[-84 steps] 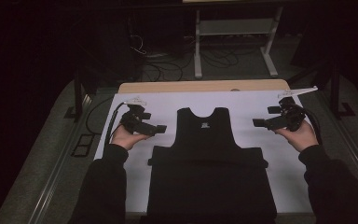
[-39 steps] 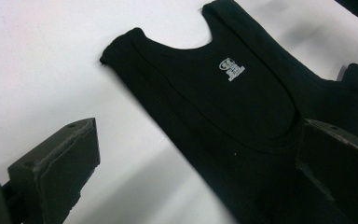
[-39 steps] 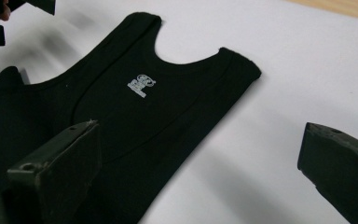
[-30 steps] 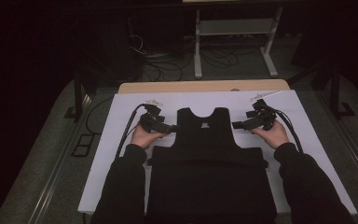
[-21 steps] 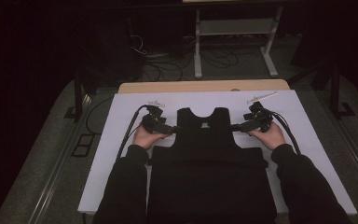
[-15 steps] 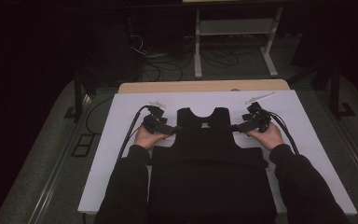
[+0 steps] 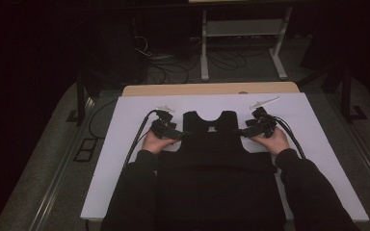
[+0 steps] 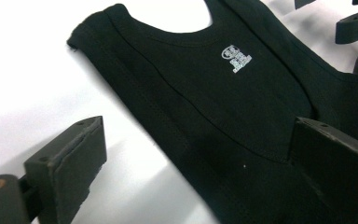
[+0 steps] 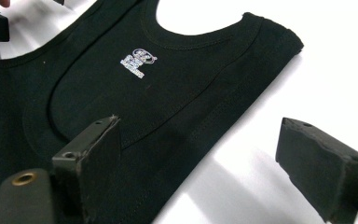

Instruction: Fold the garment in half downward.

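One vest [image 7: 212, 144] lies between two grippers, left [image 7: 179, 135] and right [image 7: 243, 132], jaws wide, just closing astride its armhole edges.

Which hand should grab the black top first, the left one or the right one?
Neither beats the other, I'd say. The left gripper and right gripper each straddle one armhole edge of the black tank top, jaws open and just closing, so both look ready to pinch together.
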`<state>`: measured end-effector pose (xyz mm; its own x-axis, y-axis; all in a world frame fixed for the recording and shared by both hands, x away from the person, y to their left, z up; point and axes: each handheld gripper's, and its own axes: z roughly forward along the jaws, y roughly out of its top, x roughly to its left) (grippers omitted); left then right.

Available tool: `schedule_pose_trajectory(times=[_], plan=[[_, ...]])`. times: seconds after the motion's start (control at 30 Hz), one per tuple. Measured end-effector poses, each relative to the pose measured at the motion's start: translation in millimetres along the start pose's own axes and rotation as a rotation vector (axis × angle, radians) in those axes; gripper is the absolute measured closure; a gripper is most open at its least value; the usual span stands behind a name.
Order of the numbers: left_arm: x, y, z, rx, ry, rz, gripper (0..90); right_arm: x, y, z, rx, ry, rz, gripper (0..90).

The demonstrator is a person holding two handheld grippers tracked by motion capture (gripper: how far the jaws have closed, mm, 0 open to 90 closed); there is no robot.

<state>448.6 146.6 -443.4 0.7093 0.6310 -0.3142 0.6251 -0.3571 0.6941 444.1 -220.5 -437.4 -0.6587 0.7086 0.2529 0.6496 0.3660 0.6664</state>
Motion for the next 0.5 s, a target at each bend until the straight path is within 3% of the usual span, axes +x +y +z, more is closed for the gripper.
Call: schedule_pose_trajectory(times=[0.2, 0.5], plan=[[1.2, -0.6, 2.6, 0.004, 0.016, -0.015, 12.0, 1.8, 2.2, 3.3, 0.003, -0.004, -0.006, 22.0], [2.7, -1.6, 5.0, 0.000, 0.016, -0.026, 12.7, 2.6, 1.2, 11.2, 0.016, -0.022, 0.001, 30.3]])
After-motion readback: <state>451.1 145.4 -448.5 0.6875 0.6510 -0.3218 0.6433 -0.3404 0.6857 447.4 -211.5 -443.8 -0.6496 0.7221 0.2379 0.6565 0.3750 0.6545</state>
